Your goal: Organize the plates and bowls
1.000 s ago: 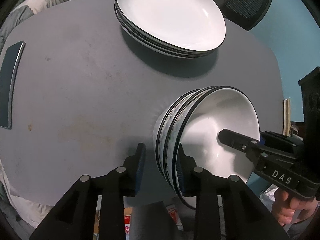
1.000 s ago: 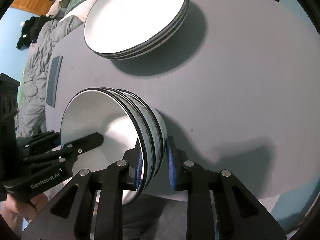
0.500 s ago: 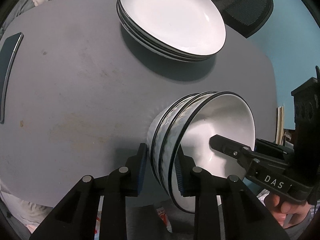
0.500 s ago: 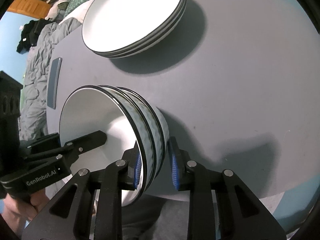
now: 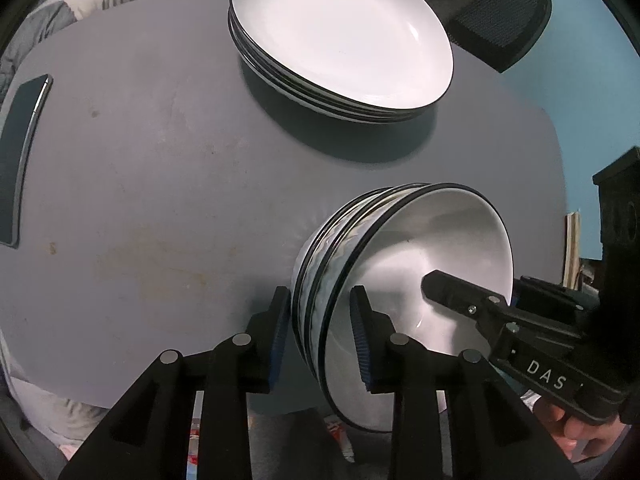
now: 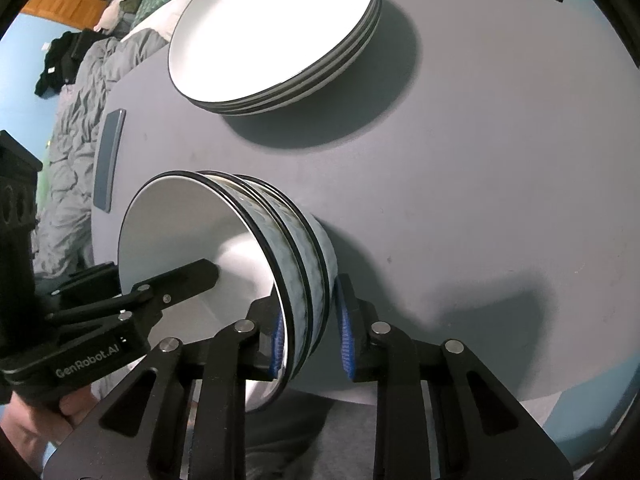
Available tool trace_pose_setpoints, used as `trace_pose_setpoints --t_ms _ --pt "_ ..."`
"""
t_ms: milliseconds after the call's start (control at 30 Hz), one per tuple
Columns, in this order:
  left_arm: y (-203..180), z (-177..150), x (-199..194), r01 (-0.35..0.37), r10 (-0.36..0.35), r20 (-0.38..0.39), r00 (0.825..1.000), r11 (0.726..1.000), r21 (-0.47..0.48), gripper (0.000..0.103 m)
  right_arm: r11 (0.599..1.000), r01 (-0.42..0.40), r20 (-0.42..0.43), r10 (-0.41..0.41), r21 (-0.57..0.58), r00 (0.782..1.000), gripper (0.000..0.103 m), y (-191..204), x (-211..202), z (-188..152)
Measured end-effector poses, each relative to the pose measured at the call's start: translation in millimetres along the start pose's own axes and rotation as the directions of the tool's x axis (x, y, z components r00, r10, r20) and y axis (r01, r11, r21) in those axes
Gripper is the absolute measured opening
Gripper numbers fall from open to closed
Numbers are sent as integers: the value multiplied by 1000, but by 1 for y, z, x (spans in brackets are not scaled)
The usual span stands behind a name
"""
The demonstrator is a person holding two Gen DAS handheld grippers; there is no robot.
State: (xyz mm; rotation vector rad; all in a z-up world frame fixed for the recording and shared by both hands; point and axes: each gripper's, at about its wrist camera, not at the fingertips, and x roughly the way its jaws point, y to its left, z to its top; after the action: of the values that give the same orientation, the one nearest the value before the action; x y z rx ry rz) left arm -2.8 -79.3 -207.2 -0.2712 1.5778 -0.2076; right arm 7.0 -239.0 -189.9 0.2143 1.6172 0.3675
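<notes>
Mid-carry here: I've got the nested bowl stack [image 5: 404,276] pinched by its rims from both sides, left gripper [image 5: 320,336] and right gripper [image 6: 310,332] both clamped on it, hanging above the near table [image 5: 160,184] edge. Plate stack [image 5: 340,36] sits straight ahead; next I'd guess setting them down level.

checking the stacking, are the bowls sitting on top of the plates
No, the nested bowls are held apart from the plate stack, nearer the table edge.

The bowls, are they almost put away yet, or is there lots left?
Done: the plates sit in one neat stack on the table. In hand: the stack of bowls is nested, gripped on opposite rims by the left gripper and right gripper. Left: setting it down, probably.
</notes>
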Motion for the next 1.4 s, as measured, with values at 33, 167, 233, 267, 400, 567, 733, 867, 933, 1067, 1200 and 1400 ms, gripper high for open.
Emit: trace_pose_setpoints --t_ms 33,167,233,267,400,567,733,867,933,1067,1200,1400 --pt "0 0 0 -2 2 -8 1000 1000 -3 26 1000 0 -3 0 6 1000 21 0 0 1" --pt "3 -1 -5 0 0 -14 1000 1000 -23 24 1000 10 -7 -10 16 1000 20 1 -3 6" --pt "2 -1 -9 -5 5 -12 1000 1000 -27 24 1000 11 -9 -10 11 1000 20 3 -5 7" --pt "2 0 -11 -8 8 -10 1000 1000 -29 24 1000 11 -7 -11 10 1000 20 4 -6 8" --pt "4 4 -20 18 -20 -33 999 999 -38 24 1000 21 1 -21 -14 1000 19 12 -13 15" --pt "9 15 -38 19 -19 2 1000 999 -35 23 999 20 17 -20 -26 1000 20 21 -25 24" --pt "17 27 -53 30 -28 36 999 998 -47 23 999 17 38 -16 -33 999 19 26 -33 33" --pt "17 40 -66 34 -31 64 997 998 -51 23 1000 11 53 -10 -29 999 19 30 -41 44" --pt "19 48 -73 36 -32 79 996 998 -50 23 999 11 64 -9 -32 998 19 32 -46 50" --pt "22 65 -84 41 -36 99 994 998 -48 23 999 3 79 0 -35 997 19 34 -56 66" --pt "23 85 -86 17 -14 111 994 999 -30 23 999 3 98 1 -42 995 19 36 -58 88" --pt "29 116 -73 -10 15 96 995 998 -54 23 998 18 98 -13 -59 995 19 33 -49 121"
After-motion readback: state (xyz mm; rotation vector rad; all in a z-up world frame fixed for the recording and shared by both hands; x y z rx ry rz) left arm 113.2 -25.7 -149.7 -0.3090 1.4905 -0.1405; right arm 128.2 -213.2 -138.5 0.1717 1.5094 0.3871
